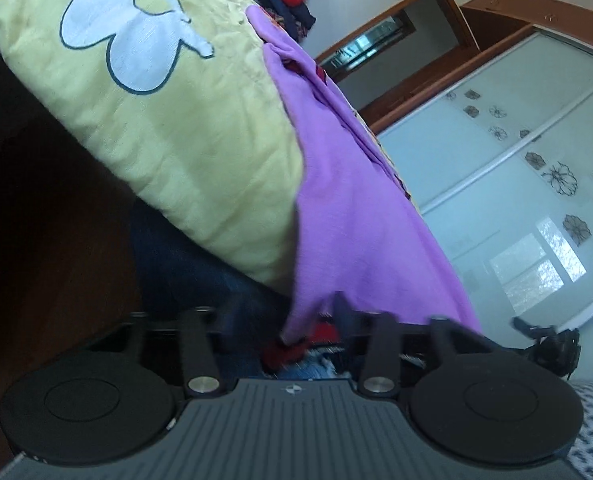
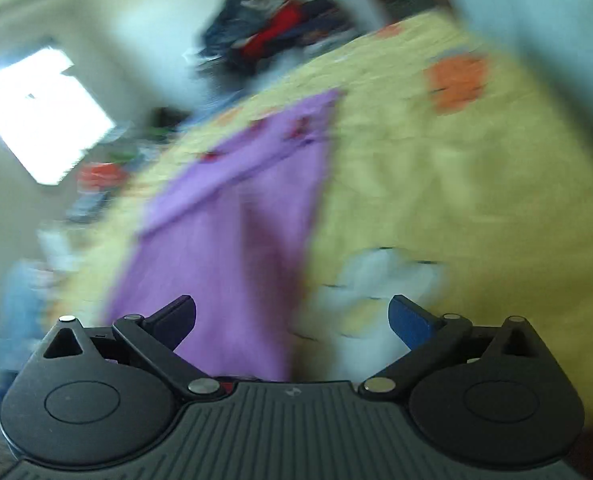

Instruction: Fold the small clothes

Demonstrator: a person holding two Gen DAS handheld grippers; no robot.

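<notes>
Fingers of the left gripper (image 1: 310,322) pinch the purple cotton garment (image 1: 348,200) at the yellow bedspread's (image 1: 176,128) edge; right gripper (image 2: 292,320) fingers gape apart, empty. Folding seems underway; next, the right likely needs a grip.

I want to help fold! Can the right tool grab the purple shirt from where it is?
Probably yes. The right tool is open, and the purple shirt lies flat on the yellow bedspread just ahead of its fingers, with nothing between them. The picture is blurry, so I can't tell how close it is.
</notes>
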